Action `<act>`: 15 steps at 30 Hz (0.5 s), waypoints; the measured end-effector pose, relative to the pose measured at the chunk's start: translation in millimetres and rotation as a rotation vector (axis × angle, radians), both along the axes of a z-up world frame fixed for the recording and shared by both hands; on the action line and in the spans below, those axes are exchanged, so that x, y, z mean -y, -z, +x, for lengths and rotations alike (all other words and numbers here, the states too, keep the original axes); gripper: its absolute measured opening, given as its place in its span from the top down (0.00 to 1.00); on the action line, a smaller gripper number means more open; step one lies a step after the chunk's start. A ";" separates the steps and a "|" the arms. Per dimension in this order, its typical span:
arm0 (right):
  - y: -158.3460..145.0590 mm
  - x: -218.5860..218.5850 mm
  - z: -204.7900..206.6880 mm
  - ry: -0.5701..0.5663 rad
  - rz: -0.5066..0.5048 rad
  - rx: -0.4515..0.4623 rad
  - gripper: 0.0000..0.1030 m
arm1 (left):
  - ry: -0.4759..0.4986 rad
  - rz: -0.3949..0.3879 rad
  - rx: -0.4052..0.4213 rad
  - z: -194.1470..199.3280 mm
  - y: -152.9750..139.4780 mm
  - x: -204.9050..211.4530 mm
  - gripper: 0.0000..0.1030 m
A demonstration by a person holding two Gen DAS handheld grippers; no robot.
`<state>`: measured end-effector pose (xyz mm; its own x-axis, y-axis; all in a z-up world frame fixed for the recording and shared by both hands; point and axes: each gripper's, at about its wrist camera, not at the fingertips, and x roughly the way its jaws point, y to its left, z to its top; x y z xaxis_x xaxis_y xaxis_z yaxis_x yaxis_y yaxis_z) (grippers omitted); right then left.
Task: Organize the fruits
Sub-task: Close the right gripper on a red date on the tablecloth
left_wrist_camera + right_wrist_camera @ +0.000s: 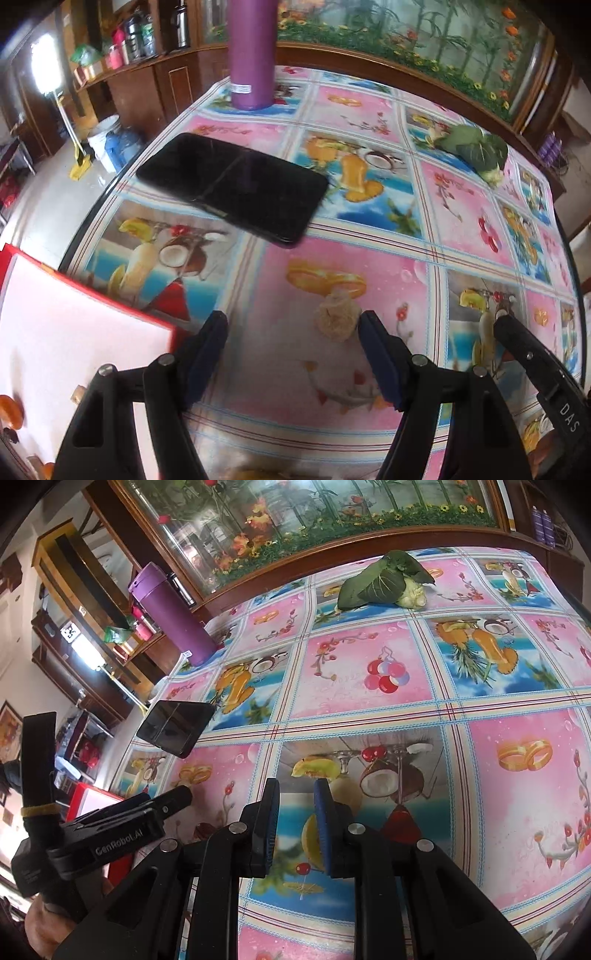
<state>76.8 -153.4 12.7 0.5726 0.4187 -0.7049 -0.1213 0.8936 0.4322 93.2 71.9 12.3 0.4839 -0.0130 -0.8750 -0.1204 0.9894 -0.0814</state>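
My left gripper [293, 325] is open and empty, low over the table. A pale, rough yellowish fruit piece [337, 317] lies on the cloth just ahead, close to the right finger. A white board with a red rim [74, 332] lies at the left, with orange fruit pieces [9, 411] on it near the frame edge. My right gripper [295, 794] is empty, its jaws open only a narrow gap, above the cloth. The left gripper's body [122, 830] shows at the left of the right wrist view. The red-rimmed board [92, 801] shows behind it.
A black phone [236, 184] lies on the fruit-print tablecloth [369, 258]. A purple bottle [251, 55] stands at the far edge. A leafy cauliflower [388, 579] lies at the far right. A wooden cabinet with a glass panel runs behind the table.
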 end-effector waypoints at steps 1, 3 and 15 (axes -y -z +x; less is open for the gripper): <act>-0.3 -1.0 -0.2 -0.006 0.004 -0.001 0.82 | -0.001 -0.013 0.002 -0.5 -0.7 -3.9 0.27; -1.2 -4.6 -1.2 -0.032 0.012 0.002 0.82 | 0.003 -0.029 0.001 -1.5 -3.0 -5.7 0.27; 5.2 -63.7 -16.9 -0.275 -0.069 0.019 0.69 | 0.007 -0.030 0.060 -9.0 -30.2 -21.3 0.27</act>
